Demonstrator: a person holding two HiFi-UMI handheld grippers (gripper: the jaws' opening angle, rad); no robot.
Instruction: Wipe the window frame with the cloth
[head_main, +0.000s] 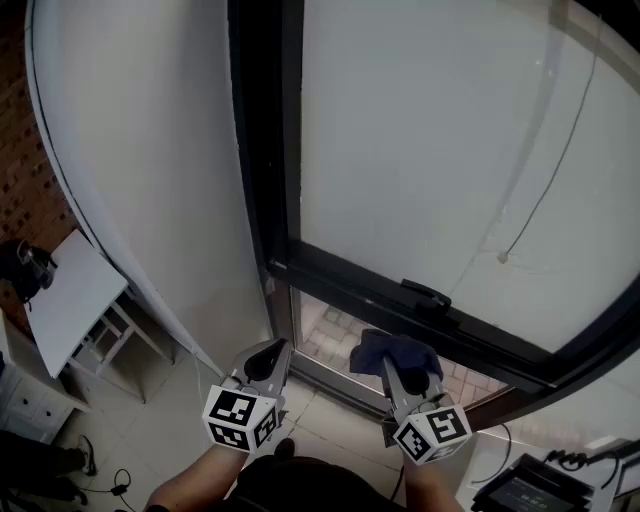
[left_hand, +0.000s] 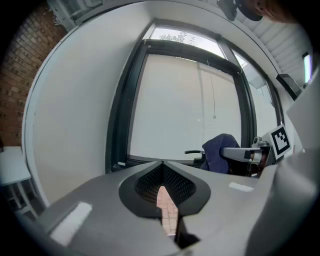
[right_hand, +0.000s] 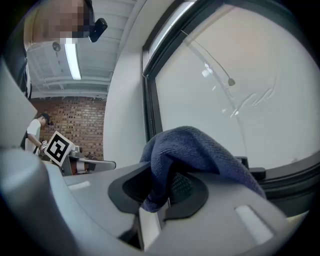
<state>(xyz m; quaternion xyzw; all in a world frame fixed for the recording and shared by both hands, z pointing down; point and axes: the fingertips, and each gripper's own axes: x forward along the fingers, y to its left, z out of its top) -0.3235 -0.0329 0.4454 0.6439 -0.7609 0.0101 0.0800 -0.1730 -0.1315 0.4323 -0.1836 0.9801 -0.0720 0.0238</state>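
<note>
"Two jaws on the right gripper: what have they got?"

"They are closed on a fold of the dark blue cloth. The rest bunches over the tips and drapes off toward 4 o'clock. It is near the window frame but, I judge, not touching it."

"And the left gripper?"

"Jaws together, nothing between them, only a slit of brick paving seen through. It sits at 9 o'clock of the right one, low, by the foot of the frame's upright side."

"So how do I wipe well?"

"Lead with the loose bunch, not the hard tips. In the head view the bottom rail lies at 12 o'clock of the cloth and runs from 9 down toward 4. I would press the wad flat on the rail's top face and draw it along in one line, with a firm grip so the fold does not slip out."

"Anything in the way?"

"A black handle stands on the rail at 1 o'clock of the cloth. Work round it, or the cloth may snag. A thin cord hangs in front of the pale pane toward 2 o'clock, so stay below it. The left gripper is best held clear, I think."
</note>
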